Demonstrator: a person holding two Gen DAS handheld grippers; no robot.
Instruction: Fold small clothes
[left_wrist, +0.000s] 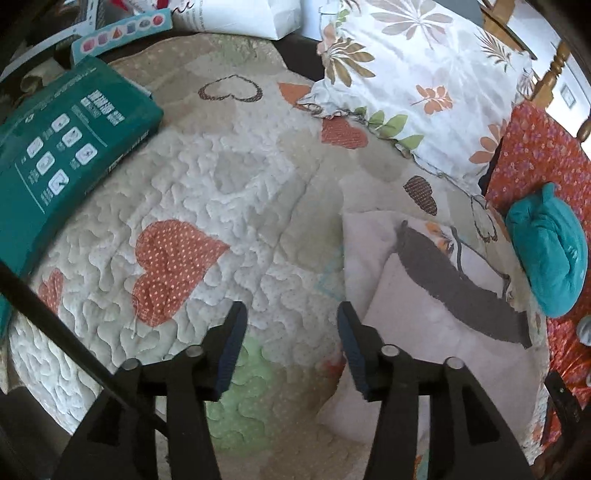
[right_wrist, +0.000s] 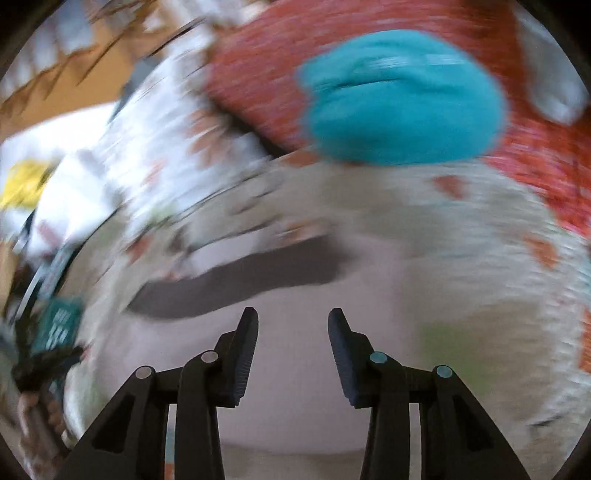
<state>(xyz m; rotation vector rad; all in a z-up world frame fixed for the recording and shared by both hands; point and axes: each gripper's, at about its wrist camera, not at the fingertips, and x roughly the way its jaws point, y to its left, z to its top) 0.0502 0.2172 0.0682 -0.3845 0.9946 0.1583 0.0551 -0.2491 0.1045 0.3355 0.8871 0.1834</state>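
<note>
Cloth, pale pink with a dark grey band (left_wrist: 454, 291) across it, lies on the quilt (left_wrist: 221, 206) of the bed, partly folded, one layer lapped over another, just beside the left hand-held gripper (left_wrist: 291, 314) on its right side. That gripper hangs above bare quilt, its jaws apart and holding nothing. The right hand-held gripper (right_wrist: 293, 319) is over the pink garment (right_wrist: 295, 406) itself, jaws likewise apart and empty; its view is smeared with blur, so whether the fingertips touch the fabric I cannot tell. A teal bundle (left_wrist: 546, 251) sits on the red spread (left_wrist: 535, 155) beyond, well clear of the garment, and a green box (left_wrist: 70, 147) lies at the far left of the quilt. The garment looks thin, soft and very light, the sort that sags and creases from wherever it is pinched and slides easily over the quilting. I would judge the best hold to be at an edge or corner near the grey band, where a doubled layer gives the pads something to bite, one gripper to each side, so the fold lifts evenly rather than bunching.
</note>
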